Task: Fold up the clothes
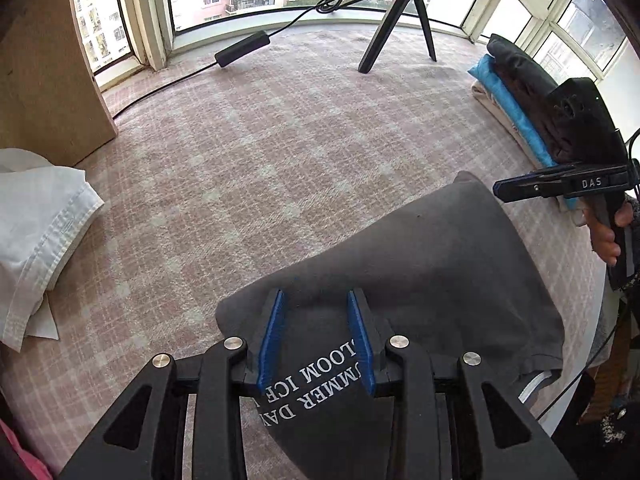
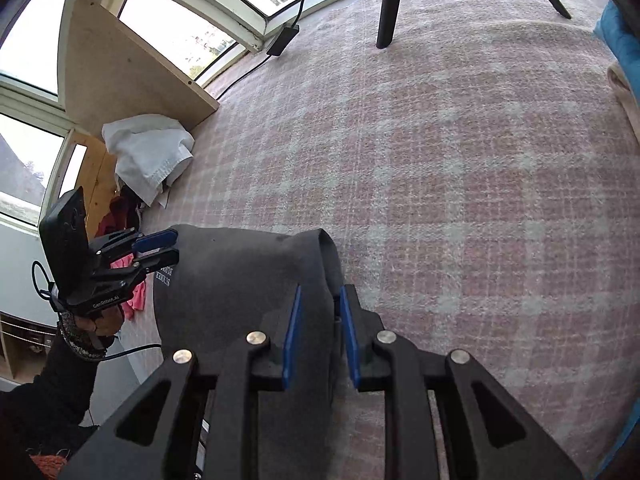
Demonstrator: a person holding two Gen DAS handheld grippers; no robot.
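Your left tongs [image 1: 316, 340] stand partly open with the printed part of the dark grey T-shirt [image 1: 432, 256] between the blue pads; whether they pinch it, you cannot tell. Your right tongs [image 2: 320, 332] stand narrowly apart astride a rolled edge of the shirt, which lies folded on the checked blanket [image 2: 460, 160].
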